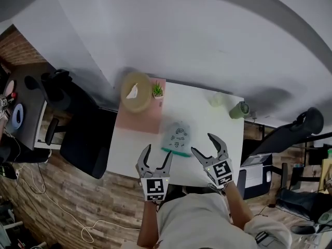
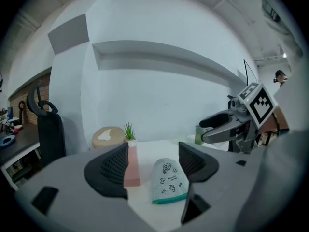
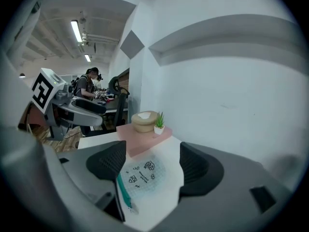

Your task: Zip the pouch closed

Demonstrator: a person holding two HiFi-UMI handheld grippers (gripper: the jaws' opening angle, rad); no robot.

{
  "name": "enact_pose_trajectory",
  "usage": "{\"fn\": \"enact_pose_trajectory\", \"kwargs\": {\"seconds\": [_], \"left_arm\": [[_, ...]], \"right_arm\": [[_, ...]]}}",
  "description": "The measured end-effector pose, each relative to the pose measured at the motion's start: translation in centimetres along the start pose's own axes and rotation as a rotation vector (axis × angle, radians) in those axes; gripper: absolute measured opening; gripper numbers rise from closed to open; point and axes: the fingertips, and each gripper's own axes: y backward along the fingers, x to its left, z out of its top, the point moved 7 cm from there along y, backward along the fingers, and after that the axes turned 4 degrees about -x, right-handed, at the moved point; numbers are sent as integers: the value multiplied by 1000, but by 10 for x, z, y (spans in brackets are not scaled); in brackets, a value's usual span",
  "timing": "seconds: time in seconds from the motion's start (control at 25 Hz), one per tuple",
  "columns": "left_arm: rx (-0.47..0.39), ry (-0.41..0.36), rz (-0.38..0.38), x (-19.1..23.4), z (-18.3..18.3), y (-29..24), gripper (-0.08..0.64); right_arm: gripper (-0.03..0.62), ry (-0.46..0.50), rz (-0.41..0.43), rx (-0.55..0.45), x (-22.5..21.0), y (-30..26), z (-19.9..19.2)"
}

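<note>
Both my tools hang over the near edge of the white table (image 1: 207, 119), and neither holds anything. My left gripper (image 1: 158, 152) has its jaws spread wide with only air between them. My right gripper (image 1: 202, 143) stands just as wide.

The pouch (image 1: 177, 135) lies flat on the table just ahead of both sets of tips, between the two tools and touching neither.

From above the pouch is a small pale shape with a teal edge (image 1: 176, 152) facing me. The left gripper view looks along it lengthwise. That edge is the near end, framed in the gap of my jaws and closer to the right-hand one. The right gripper view sees the pouch more from the side, with the teal strip running down by my left-hand jaw. That view alone shows the dark printed figures clearly.

Beyond the pouch, ahead and left of my left tool, a pink mat (image 1: 145, 119) carries a round tan container (image 1: 136, 91) and a small potted plant (image 1: 157, 91). Only the head view shows the green cup (image 1: 239, 109) at the far right corner plainly. Only the right gripper view catches a person (image 3: 89, 87) seated at a desk far behind my left tool.
</note>
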Motion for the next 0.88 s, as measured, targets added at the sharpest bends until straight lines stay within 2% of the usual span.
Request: {"fn": "enact_pose_trajectory", "kwargs": {"seconds": [0.32,0.64,0.88], "left_arm": [[86,14,-55,-17,-33,-26,304],[177,54,-53,-47,-72,-36,282],[225,65,-44,-71,-95,-41,262]], "right_arm": [[300,-9,56,104,-8,-10,-43],[250,2,152,174,-14,-15,-81],[250,11,208,216,-15,-16,-111]]}}
